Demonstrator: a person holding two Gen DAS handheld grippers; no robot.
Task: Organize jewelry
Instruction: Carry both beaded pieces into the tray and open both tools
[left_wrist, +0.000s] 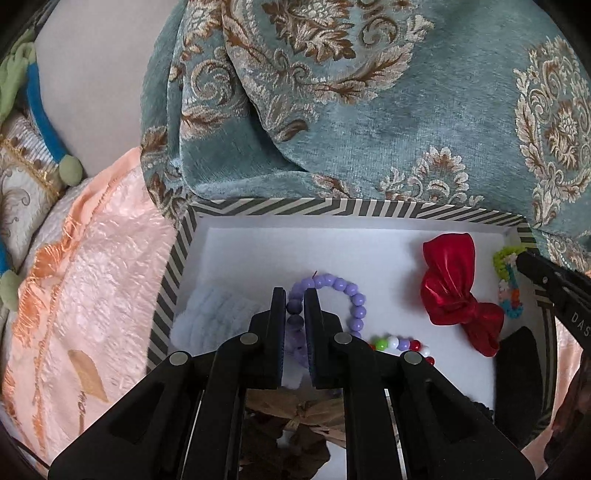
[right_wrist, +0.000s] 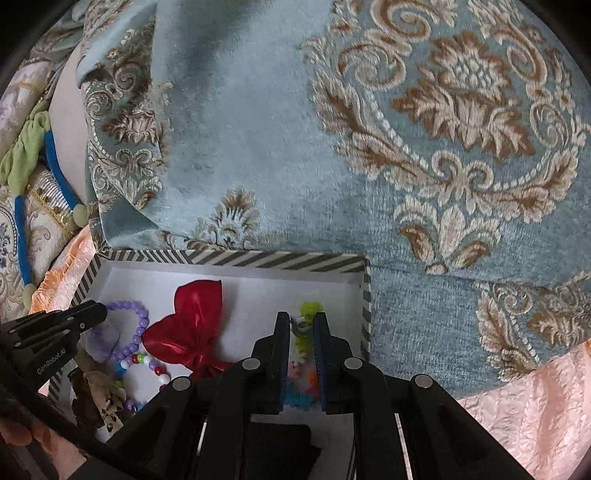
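A box with a striped rim (left_wrist: 295, 206) (right_wrist: 258, 258) and a white inside lies on the bedding. My left gripper (left_wrist: 295, 295) (right_wrist: 92, 310) is shut on a purple bead bracelet (left_wrist: 347, 291) (right_wrist: 136, 325), whose loop arcs to the right over the box floor. My right gripper (right_wrist: 301, 319) (left_wrist: 521, 258) stands open by the box's right wall, with a colourful woven band bracelet (right_wrist: 304, 314) (left_wrist: 508, 284) loose between its fingers. A red bow (left_wrist: 454, 291) (right_wrist: 188, 325) lies between the two grippers. A multicolour bead bracelet (left_wrist: 399, 343) (right_wrist: 147, 363) sits near it.
The box also holds a white fluffy scrunchie (left_wrist: 218, 314), a brown scrunchie (left_wrist: 295, 417) (right_wrist: 99, 398) and a black item (left_wrist: 524, 369) (right_wrist: 280, 446). A blue floral blanket (left_wrist: 369, 129) (right_wrist: 258, 147) rises behind the box. Peach cloth (left_wrist: 92, 295) (right_wrist: 535, 406) lies beside it.
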